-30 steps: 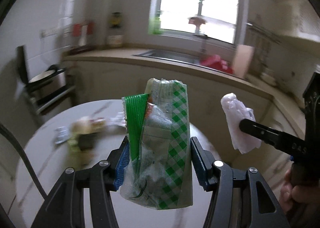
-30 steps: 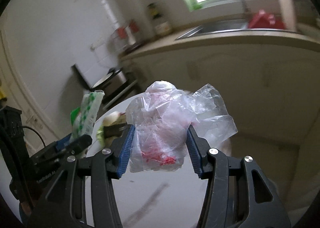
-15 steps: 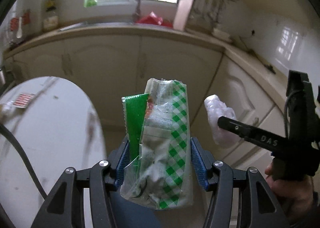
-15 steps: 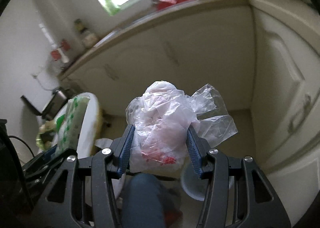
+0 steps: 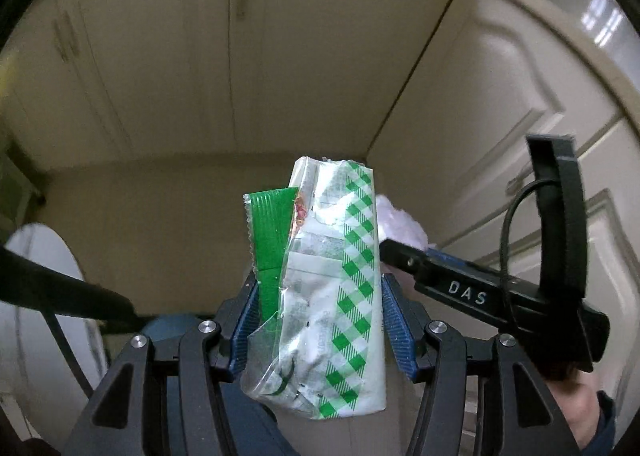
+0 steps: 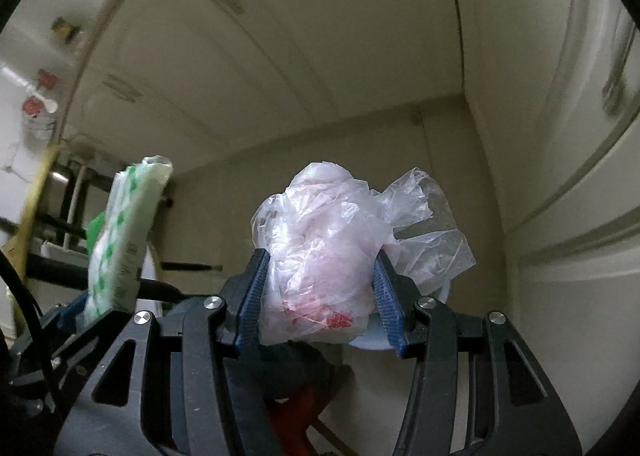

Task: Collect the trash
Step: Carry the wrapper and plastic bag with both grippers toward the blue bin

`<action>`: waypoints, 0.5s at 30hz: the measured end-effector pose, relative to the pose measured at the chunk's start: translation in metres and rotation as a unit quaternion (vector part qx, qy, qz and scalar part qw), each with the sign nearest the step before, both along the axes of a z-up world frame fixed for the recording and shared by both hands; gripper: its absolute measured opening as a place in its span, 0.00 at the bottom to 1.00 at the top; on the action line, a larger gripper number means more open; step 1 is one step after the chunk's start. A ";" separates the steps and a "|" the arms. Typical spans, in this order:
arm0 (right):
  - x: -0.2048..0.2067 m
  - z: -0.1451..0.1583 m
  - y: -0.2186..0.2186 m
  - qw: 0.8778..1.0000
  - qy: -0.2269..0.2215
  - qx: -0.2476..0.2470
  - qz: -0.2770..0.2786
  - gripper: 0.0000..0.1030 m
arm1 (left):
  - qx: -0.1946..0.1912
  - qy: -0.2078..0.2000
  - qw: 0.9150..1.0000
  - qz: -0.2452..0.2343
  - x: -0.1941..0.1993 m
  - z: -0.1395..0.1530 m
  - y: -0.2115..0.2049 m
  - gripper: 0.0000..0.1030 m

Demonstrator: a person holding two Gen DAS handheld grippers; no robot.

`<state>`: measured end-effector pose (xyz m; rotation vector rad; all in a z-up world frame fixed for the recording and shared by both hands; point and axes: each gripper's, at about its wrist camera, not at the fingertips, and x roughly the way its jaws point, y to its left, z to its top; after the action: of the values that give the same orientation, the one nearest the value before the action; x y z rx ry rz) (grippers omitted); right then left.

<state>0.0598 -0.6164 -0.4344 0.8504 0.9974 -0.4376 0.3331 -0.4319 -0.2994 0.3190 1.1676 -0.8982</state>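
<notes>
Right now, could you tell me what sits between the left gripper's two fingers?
A green-checked wrapper with a green sachet, pinched between them, shown in the left wrist view.

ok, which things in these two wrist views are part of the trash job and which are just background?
Job:
- green-checked plastic wrapper, in left gripper
- crumpled clear plastic bag, in right gripper

Background:
- cream cabinet doors
- white round table
</notes>
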 end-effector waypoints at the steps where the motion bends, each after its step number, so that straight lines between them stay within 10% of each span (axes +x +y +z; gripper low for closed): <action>1: 0.000 -0.008 -0.002 1.000 0.005 0.008 -0.003 0.47 | 0.007 0.004 1.000 0.001 0.004 -0.008 -0.006 0.52; 11: 0.013 -0.042 -0.018 0.999 0.031 0.040 -0.018 0.52 | 0.040 0.039 0.998 -0.004 0.033 -0.049 -0.048 0.54; 15: 0.017 -0.046 -0.022 0.998 0.038 0.046 -0.025 0.75 | 0.059 0.036 0.998 -0.002 0.034 -0.053 -0.053 0.62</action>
<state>0.0764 -0.6382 -0.4809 0.9479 1.0739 -0.4721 0.3671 -0.4844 -0.3526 0.3874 1.2900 -0.8522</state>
